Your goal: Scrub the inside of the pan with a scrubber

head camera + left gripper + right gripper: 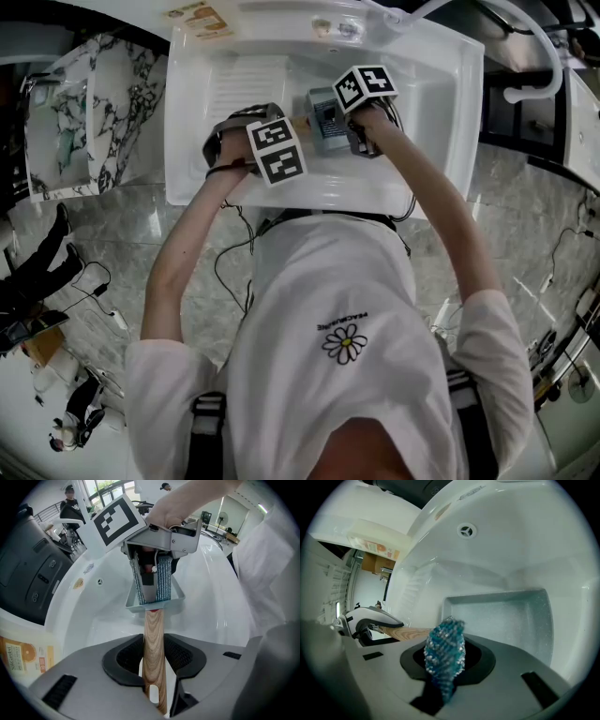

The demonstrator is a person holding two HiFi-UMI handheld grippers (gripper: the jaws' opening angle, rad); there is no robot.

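Pinching handle [153,630], left gripper [154,665], pan [506,616] in sink [511,536], right gripper [447,665] clamping scrubber [445,646]

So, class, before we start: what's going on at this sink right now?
A person leans over a white sink with a gripper in each hand. The left gripper is clamped on the wooden handle of a grey rectangular pan, steadying it in the basin. The right gripper grips a blue mesh scrubber and holds it over the pan's inside; whether it touches the surface is unclear.
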